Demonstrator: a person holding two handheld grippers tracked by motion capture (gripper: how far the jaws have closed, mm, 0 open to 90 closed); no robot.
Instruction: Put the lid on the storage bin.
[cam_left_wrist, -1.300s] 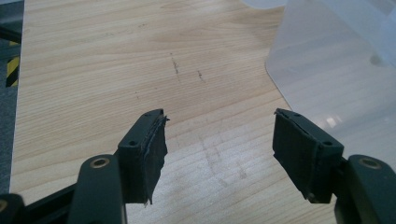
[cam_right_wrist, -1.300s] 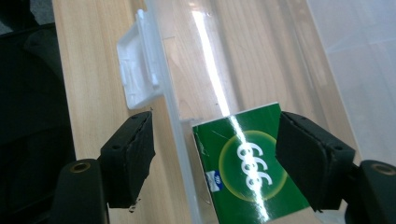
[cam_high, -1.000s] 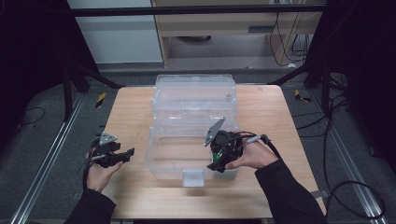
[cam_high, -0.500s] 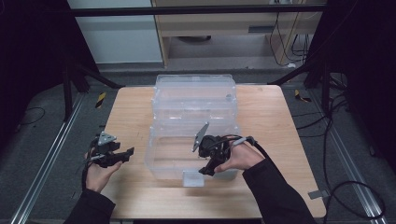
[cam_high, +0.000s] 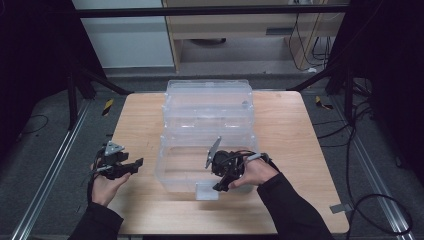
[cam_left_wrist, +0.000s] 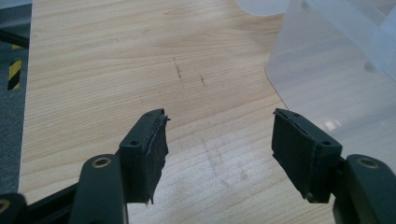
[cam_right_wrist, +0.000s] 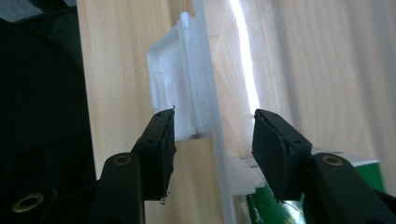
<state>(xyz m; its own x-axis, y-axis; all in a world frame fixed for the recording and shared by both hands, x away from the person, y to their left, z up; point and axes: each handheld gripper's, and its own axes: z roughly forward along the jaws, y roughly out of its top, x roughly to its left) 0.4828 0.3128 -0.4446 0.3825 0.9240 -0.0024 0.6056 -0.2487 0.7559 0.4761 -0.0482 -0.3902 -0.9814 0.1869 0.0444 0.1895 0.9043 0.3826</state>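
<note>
While a person sits at the near edge of a wooden counter (cam_high: 140, 120), each hand holds a two-finger gripper, w/ two clear plastic bins in a row down the middle. The near bin (cam_high: 200, 155) has a white latch (cam_high: 206, 191) on its front wall, facing the person; the far bin (cam_high: 210, 100) sits just behind it, touching or nearly so. The right gripper (cam_high: 220, 186) is tipped down at the near bin's front edge, right beside the latch. Its fingers have just been closing, w/ latch and bin rim between them; a gap shows on both sides, so they aren't pressing yet. The left gripper (cam_high: 131, 165) hovers over bare counter to the left of the near bin, fingers spread wide, holding nothing. Judging progress: the job looks like working the latch to open or close the bin, and it seems early, approx. at the grab stage; the grip, then the pull or flip, are left to do. The high view gives the layout: both bins, both hands, black sleeves. The right gripper view gives the close detail: the latch (cam_right_wrist: 175, 88) and thin rim standing between the fingers (cam_right_wrist: 161, 149), plus something green (cam_right_wrist: 359, 186) at the lower right that I can't identify. The left gripper view shows wood grain between open fingers (cam_left_wrist: 149, 154) and a corner of the near bin (cam_left_wrist: 327, 74).
</note>
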